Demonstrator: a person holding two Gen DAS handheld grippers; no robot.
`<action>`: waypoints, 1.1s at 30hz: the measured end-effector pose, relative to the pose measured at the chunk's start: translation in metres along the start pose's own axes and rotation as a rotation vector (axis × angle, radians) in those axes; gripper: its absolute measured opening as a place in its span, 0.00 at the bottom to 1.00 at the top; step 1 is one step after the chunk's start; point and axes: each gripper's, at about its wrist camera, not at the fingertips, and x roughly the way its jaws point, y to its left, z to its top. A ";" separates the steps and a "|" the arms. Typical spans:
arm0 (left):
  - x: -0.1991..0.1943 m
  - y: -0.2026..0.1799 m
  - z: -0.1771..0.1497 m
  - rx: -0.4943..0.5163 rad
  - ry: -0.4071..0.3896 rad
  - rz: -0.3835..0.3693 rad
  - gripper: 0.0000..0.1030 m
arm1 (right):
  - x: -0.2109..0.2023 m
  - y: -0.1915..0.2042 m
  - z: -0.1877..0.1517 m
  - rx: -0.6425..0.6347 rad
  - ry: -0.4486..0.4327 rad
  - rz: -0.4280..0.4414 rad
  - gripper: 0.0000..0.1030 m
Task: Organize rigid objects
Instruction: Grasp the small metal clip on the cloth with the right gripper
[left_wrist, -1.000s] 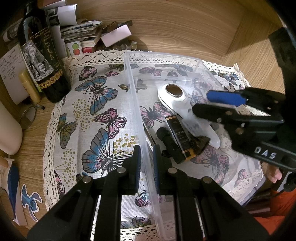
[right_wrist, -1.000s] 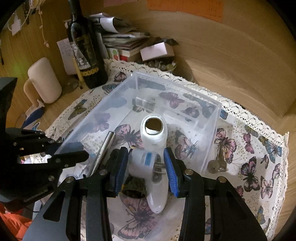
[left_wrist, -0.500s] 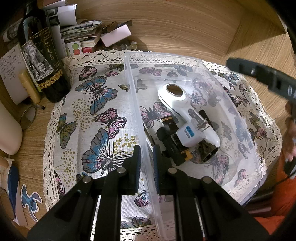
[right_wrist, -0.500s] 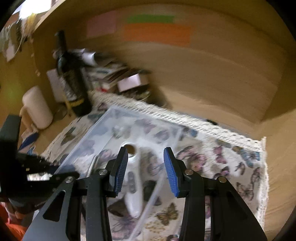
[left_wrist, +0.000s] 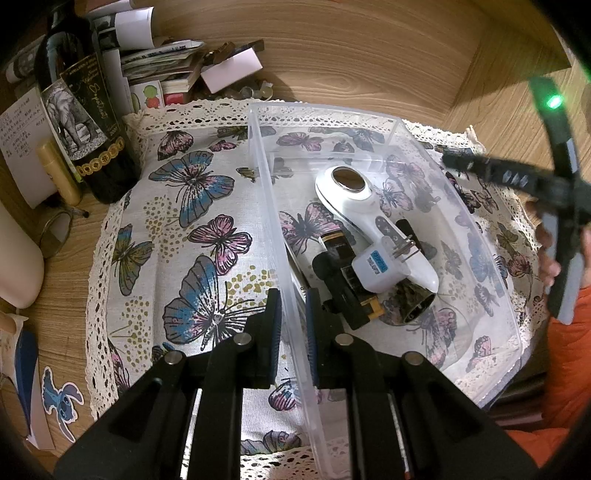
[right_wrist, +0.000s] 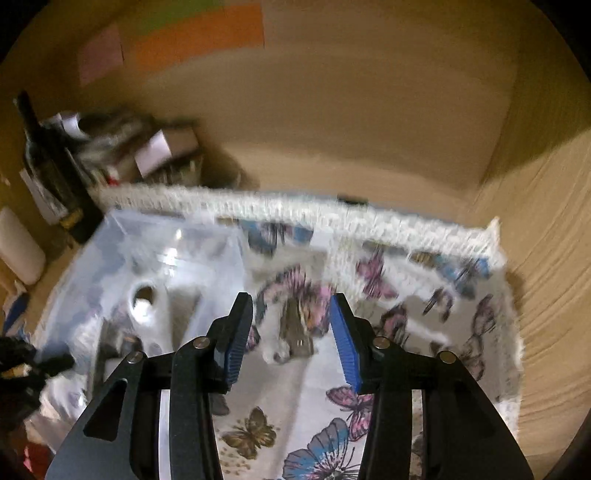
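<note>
My left gripper (left_wrist: 291, 295) is shut on the near left wall of the clear plastic bin (left_wrist: 388, 122). Inside the bin lie a white handheld device (left_wrist: 354, 199), a white plug adapter (left_wrist: 380, 266) on top of it, a black tube (left_wrist: 343, 280) and a dark round piece (left_wrist: 413, 310). My right gripper (right_wrist: 291, 306) hovers over the butterfly cloth (right_wrist: 332, 424) to the right of the bin (right_wrist: 166, 236); its jaws are opening, with nothing between them. A small blurred metal object, perhaps keys (right_wrist: 295, 332), lies on the cloth beyond its fingers.
A dark wine bottle (left_wrist: 81, 122), a yellow stick (left_wrist: 59, 173) and a pile of papers and books (left_wrist: 159, 62) crowd the back left corner. A cream rounded object (left_wrist: 14, 258) stands at far left. Wooden walls close the back and right.
My right gripper let go of the white plug adapter inside the bin, lifted out and swung right over the cloth. The adapter now rests on the other items. My left gripper kept still.
</note>
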 end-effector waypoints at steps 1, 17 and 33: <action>0.000 0.000 0.000 0.000 0.001 0.000 0.11 | 0.008 0.000 -0.004 -0.005 0.024 -0.001 0.39; 0.001 0.000 0.001 0.001 0.000 0.001 0.11 | 0.058 -0.001 -0.022 -0.053 0.109 -0.011 0.33; 0.000 0.000 0.001 0.000 -0.001 0.001 0.11 | -0.001 -0.010 -0.029 -0.037 -0.045 -0.045 0.20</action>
